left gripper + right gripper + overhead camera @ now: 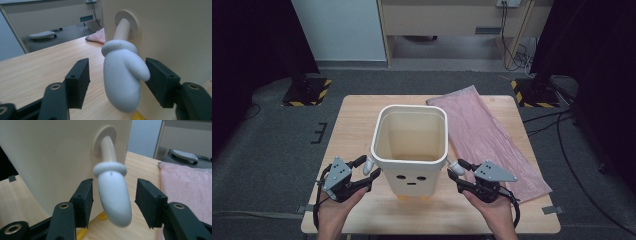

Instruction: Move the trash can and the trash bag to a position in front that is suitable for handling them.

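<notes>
Black plastic jaws of the left gripper (113, 82) stand either side of a white mitten-shaped hand (123, 77) that hangs from a cream peg arm on the bin's side wall. The jaw at the right of the left gripper view touches the mitten's thumb; the other jaw stands apart from it with bare wood showing between, so the pads are not clamped on it. In the right gripper view the right gripper (113, 200) straddles the bin's other white rounded hand (113, 196), which hangs the same way from a cream peg set in a round socket. A gap shows on both sides of that hand, so these jaws too are apart and grip nothing.

Both hands belong to a tall cream plastic bin (410, 150) with a square rounded rim, a simple face of two dark eyes and a small mouth on its near wall, and yellow feet under it. From the high view it stands upright near the middle of the light wooden table (357, 125), toward the near edge, between the two grippers, with its open top showing an empty inside. A pink padded mailing bag (492, 140) lies flat on the table just right of the bin, running from the far edge toward the near right corner.
</notes>
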Tool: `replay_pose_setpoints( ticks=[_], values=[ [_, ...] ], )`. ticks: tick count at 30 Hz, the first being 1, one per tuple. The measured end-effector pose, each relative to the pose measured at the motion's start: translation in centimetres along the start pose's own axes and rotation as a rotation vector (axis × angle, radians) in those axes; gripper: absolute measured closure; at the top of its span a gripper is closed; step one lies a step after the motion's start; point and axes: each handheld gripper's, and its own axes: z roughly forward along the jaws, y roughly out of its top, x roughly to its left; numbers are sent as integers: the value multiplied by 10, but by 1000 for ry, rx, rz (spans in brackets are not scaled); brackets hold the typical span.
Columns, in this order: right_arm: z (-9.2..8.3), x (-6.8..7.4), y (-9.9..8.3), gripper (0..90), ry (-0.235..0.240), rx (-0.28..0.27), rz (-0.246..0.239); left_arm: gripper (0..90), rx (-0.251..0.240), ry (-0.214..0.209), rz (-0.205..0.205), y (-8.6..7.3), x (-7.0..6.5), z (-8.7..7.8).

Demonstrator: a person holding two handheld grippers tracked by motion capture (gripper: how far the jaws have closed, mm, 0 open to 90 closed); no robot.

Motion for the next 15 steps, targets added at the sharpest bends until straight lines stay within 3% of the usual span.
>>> replay_pose_setpoints(
  ticks=[4,8,12,15],
  values=[
    [-1,2,7,520,8,-21,-10,433,0,29,-5,4,2,3],
    [4,1,17,561,18,-15,-18,479,16,0,8,8,3,10],
    [11,2,23,613,31,10,-27,587,-1,-39,-11,13,5,17],
    [11,0,24,618,36,13,-20,609,12,-36,-15,18,7,22]
  ],
)
